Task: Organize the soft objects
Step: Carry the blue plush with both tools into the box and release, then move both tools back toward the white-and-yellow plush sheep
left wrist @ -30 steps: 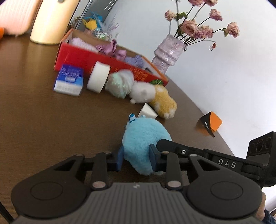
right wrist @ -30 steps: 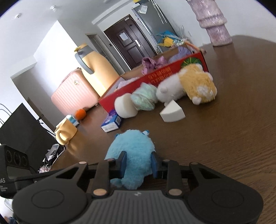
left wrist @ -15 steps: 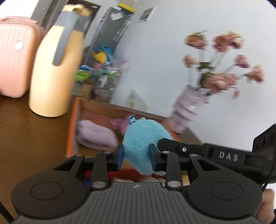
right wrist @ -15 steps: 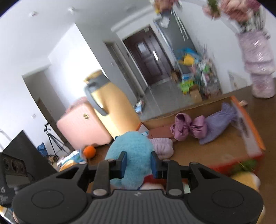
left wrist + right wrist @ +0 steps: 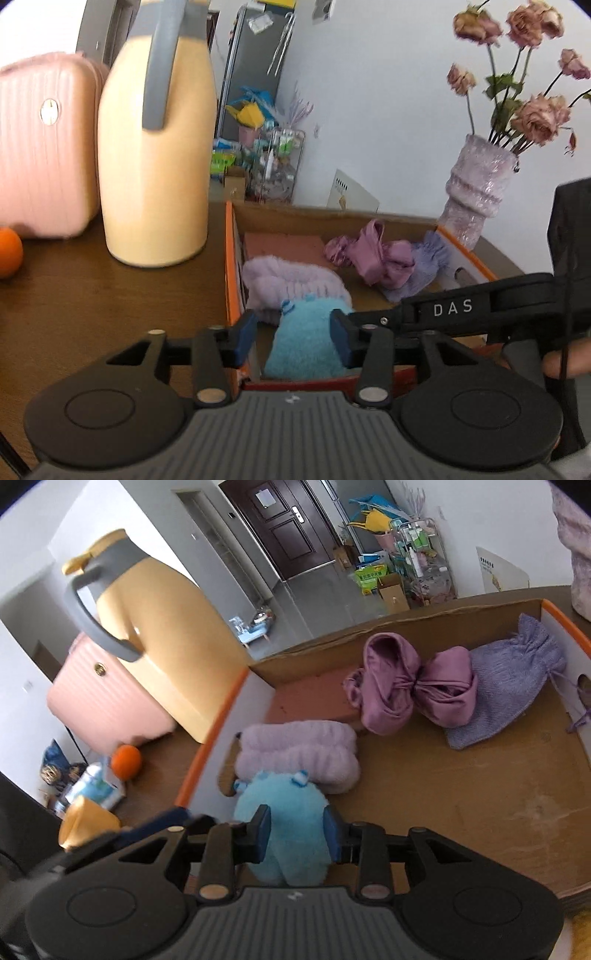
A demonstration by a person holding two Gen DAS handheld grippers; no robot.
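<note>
A blue plush toy (image 5: pixel 303 343) (image 5: pixel 284 805) sits low in the near left corner of the orange-rimmed cardboard box (image 5: pixel 231 258) (image 5: pixel 218 731); whether it rests on the floor I cannot tell. My left gripper (image 5: pixel 293 332) straddles it with jaws opening, and a gap shows beside its left pad. My right gripper (image 5: pixel 295 830) has both pads pressed on the plush's sides. Inside the box lie a lilac fluffy roll (image 5: pixel 291 277) (image 5: pixel 299 753), a mauve satin bundle (image 5: pixel 373 254) (image 5: pixel 410 690) and a lavender knitted pouch (image 5: pixel 428 266) (image 5: pixel 509 690).
A tall yellow jug (image 5: pixel 155 166) (image 5: pixel 159 646) stands on the brown table (image 5: pixel 92 295) just left of the box, with a pink suitcase (image 5: pixel 40 147) and an orange (image 5: pixel 7 251) (image 5: pixel 127 760) beyond. A vase of dried roses (image 5: pixel 476 192) stands behind the box's right end.
Both grippers lifted the blue plush off the table and carried it over the box's front wall, down to the lilac roll. The left jaws have spread apart.
</note>
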